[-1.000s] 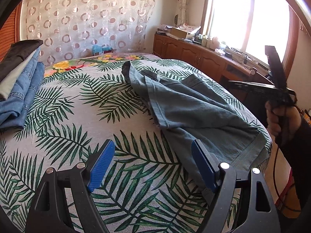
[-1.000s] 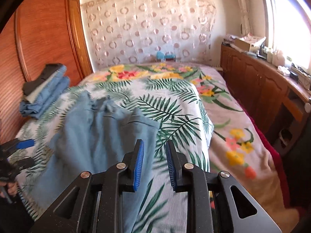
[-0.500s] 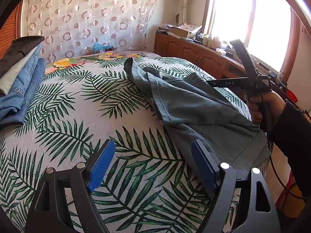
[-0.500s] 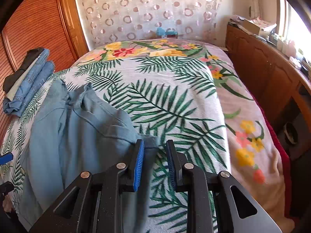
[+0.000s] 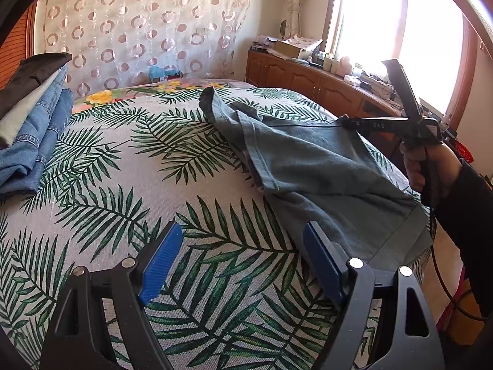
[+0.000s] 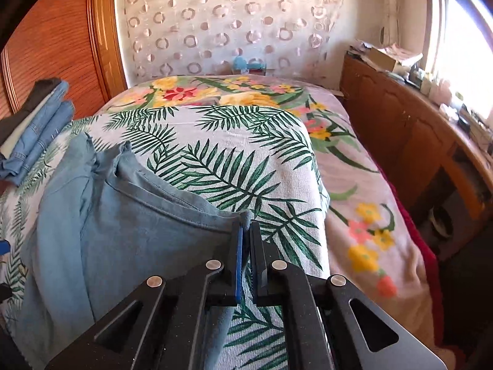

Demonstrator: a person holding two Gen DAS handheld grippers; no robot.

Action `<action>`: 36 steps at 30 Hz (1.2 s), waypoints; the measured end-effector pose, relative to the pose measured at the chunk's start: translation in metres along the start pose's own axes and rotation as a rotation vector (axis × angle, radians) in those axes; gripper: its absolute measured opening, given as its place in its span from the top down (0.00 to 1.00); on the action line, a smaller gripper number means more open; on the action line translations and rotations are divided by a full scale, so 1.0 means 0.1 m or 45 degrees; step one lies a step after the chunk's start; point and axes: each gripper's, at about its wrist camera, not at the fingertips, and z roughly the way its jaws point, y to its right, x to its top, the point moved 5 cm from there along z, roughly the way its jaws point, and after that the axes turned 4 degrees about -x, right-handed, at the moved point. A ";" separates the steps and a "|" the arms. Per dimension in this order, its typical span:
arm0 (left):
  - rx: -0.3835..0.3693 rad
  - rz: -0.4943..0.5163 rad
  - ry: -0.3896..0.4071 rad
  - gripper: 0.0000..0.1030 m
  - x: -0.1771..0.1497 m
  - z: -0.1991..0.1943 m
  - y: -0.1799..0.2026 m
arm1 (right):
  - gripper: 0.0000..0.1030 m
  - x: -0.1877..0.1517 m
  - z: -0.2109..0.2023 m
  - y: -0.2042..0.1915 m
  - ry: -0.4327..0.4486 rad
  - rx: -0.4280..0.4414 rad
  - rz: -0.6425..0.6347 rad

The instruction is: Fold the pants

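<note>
Grey-blue pants (image 5: 311, 166) lie crumpled on the leaf-print bed cover, running from the middle toward the near right edge. They also show in the right wrist view (image 6: 123, 225). My left gripper (image 5: 237, 259) is open and empty, hovering over the cover with its right finger beside the pants' near hem. My right gripper (image 6: 245, 240) is shut on the right corner edge of the pants; it also shows in the left wrist view (image 5: 346, 121), held by a hand at the pants' far right edge.
A stack of folded jeans and dark clothes (image 5: 27, 123) sits at the bed's left side, also in the right wrist view (image 6: 34, 126). A wooden cabinet (image 6: 416, 141) with clutter runs along the right wall under the window. A floral blanket (image 6: 363, 215) covers the bed's right side.
My right gripper moved down to the pants' corner and closed on the fabric edge. My left gripper stayed open, almost in place.
</note>
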 end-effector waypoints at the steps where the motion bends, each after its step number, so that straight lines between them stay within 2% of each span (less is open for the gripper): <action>1: 0.001 0.000 -0.001 0.21 0.00 0.01 0.00 | 0.96 -0.01 -0.01 0.00 0.004 0.006 0.001; 3: 0.004 -0.003 -0.006 0.21 -0.01 0.01 -0.01 | 0.96 -0.01 -0.02 -0.01 0.007 0.001 -0.001; 5: 0.008 -0.004 -0.008 0.21 -0.01 0.01 -0.02 | 0.87 0.01 -0.08 -0.06 0.026 -0.004 -0.008; 6: 0.010 -0.005 -0.007 0.21 -0.01 0.01 -0.02 | 0.85 0.03 -0.12 -0.09 0.036 0.000 -0.012; 8: 0.017 -0.008 -0.006 0.21 -0.02 0.01 -0.04 | 0.79 0.04 -0.20 -0.20 0.064 0.043 -0.031; 13: 0.031 -0.014 0.012 0.21 -0.01 -0.04 -0.07 | 0.75 -0.04 -0.45 -0.58 0.122 0.157 -0.133; 15: 0.040 -0.014 0.026 0.21 0.00 -0.08 -0.08 | 0.70 -0.07 -0.54 -0.76 0.146 0.219 -0.170; 17: 0.052 -0.014 0.040 0.21 0.01 -0.12 -0.09 | 0.59 -0.09 -0.62 -0.92 0.165 0.277 -0.193; 24: 0.080 -0.029 0.080 0.21 0.04 -0.24 -0.17 | 0.58 -0.21 -0.66 -1.31 0.167 0.386 -0.272; 27: 0.093 -0.038 0.089 0.21 0.04 -0.27 -0.23 | 0.58 -0.27 -0.59 -1.44 0.153 0.434 -0.312; 36: 0.121 -0.080 0.091 0.21 -0.02 -0.30 -0.39 | 0.58 -0.30 -0.24 -1.70 0.054 0.483 -0.403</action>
